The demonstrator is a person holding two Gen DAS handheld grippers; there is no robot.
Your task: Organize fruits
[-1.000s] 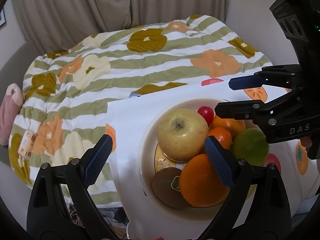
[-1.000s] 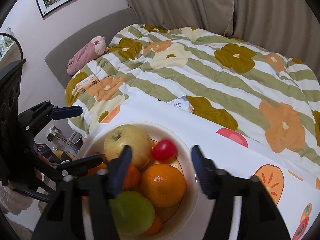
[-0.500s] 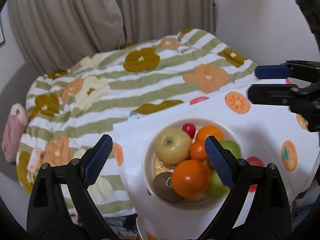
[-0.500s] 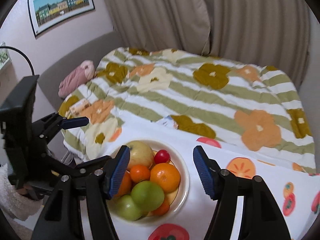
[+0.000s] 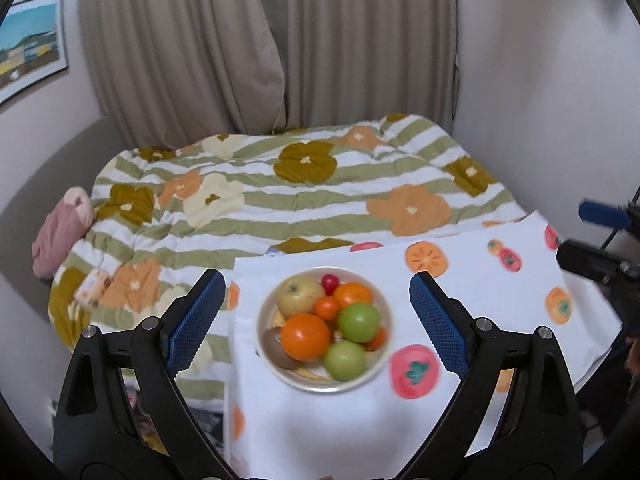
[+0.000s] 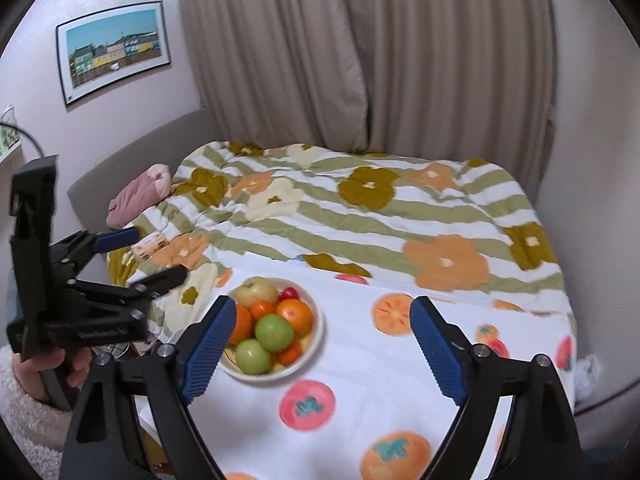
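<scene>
We hold the left gripper (image 5: 314, 320) with its jaws spread wide and empty, above the fruit bowl (image 5: 280, 372). The bowl sits on the white fruit-print cloth (image 5: 480, 280), heaped with apples, oranges and a kiwi. Our right gripper (image 6: 322, 346) has just been opening; nothing lies between its jaws.

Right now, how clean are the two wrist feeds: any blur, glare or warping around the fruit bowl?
Left wrist view: motion blur softens the bowl and the tablecloth prints; fisheye bends the curtain. Right wrist view: fruit slightly sharper, near prints smeared, the framed picture curved. No glare in either; light is soft and even.
</scene>
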